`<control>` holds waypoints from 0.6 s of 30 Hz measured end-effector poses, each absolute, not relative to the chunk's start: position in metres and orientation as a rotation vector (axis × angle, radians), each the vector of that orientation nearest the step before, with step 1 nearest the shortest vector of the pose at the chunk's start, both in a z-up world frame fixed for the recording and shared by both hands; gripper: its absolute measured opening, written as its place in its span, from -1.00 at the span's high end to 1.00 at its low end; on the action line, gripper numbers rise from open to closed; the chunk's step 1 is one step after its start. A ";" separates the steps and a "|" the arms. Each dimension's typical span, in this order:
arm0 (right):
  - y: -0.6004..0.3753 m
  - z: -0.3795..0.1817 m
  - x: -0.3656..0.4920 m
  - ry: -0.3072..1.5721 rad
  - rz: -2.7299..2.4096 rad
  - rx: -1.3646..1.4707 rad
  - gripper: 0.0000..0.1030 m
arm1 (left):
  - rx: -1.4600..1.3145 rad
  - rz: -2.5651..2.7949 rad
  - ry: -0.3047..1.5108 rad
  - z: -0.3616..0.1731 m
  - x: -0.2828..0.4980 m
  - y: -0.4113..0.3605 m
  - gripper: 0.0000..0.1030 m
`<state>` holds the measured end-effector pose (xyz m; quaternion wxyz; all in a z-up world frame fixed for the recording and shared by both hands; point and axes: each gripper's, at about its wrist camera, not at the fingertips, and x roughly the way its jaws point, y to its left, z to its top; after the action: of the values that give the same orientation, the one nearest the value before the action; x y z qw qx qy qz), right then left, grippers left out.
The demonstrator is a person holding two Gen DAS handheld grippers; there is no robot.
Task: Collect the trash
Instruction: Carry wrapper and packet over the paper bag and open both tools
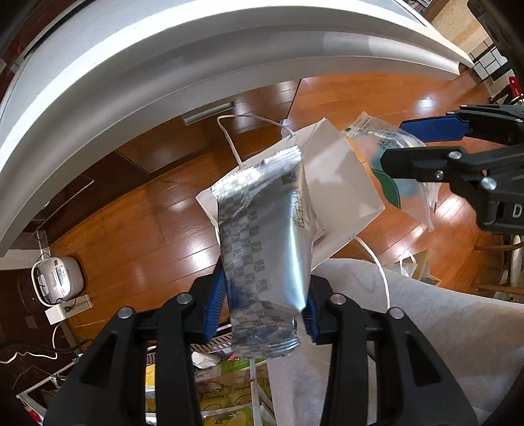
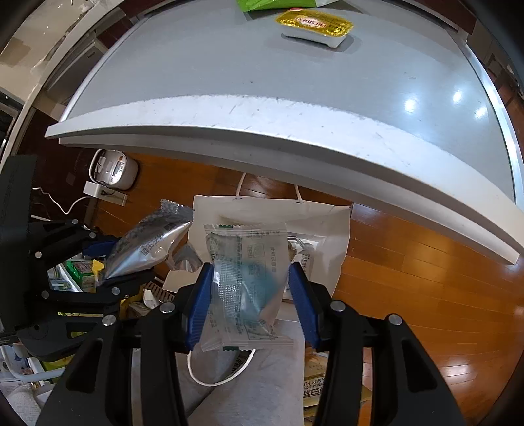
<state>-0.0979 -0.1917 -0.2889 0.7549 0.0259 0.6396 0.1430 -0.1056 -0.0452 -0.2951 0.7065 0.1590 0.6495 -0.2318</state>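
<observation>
My left gripper point(image 1: 263, 306) is shut on a silver foil wrapper point(image 1: 265, 236) with a grey check pattern, held over a white paper bag point(image 1: 340, 183) with cord handles. My right gripper point(image 2: 250, 298) holds a clear plastic packet point(image 2: 245, 278) with blue contents between its blue pads, just in front of the same bag point(image 2: 324, 229). The right gripper point(image 1: 425, 144) shows at the right of the left wrist view, with the packet point(image 1: 376, 137) beside the bag. The left gripper point(image 2: 111, 259) and its foil wrapper point(image 2: 147, 245) show at the left of the right wrist view. The bag rests against a grey-trousered leg point(image 1: 393, 327).
A grey table point(image 2: 294, 82) lies above the bag, with a gold-lidded white tub point(image 2: 316, 26) and a green packet point(image 2: 271, 4) at its far side. A white rice cooker point(image 1: 57, 278) stands on the wooden floor point(image 1: 140, 209). Crates of boxes point(image 1: 226, 390) stand below.
</observation>
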 end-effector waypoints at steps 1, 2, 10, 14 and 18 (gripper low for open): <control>-0.191 -0.288 -0.098 1.394 0.310 0.054 0.06 | 0.353 -0.517 1.444 -0.294 -0.105 -0.047 -0.05; -0.191 -0.288 -0.097 1.392 0.308 0.053 -0.03 | 0.355 -0.512 1.434 -0.292 -0.105 -0.047 -0.19; -0.199 -0.280 -0.098 1.386 0.290 0.055 -0.21 | 0.352 -0.481 1.408 -0.281 -0.101 -0.040 -0.39; -0.207 -0.267 -0.104 1.364 0.282 0.049 -0.29 | 0.346 -0.463 1.392 -0.272 -0.102 -0.030 -0.39; -0.214 -0.247 -0.117 1.327 0.277 0.011 -0.46 | 0.297 -0.436 1.378 -0.257 -0.104 -0.016 -0.39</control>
<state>-0.1170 -0.2139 -0.2471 0.7790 0.0050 0.6137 0.1281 -0.1037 -0.0161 -0.2575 0.7398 0.1355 0.6283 -0.1986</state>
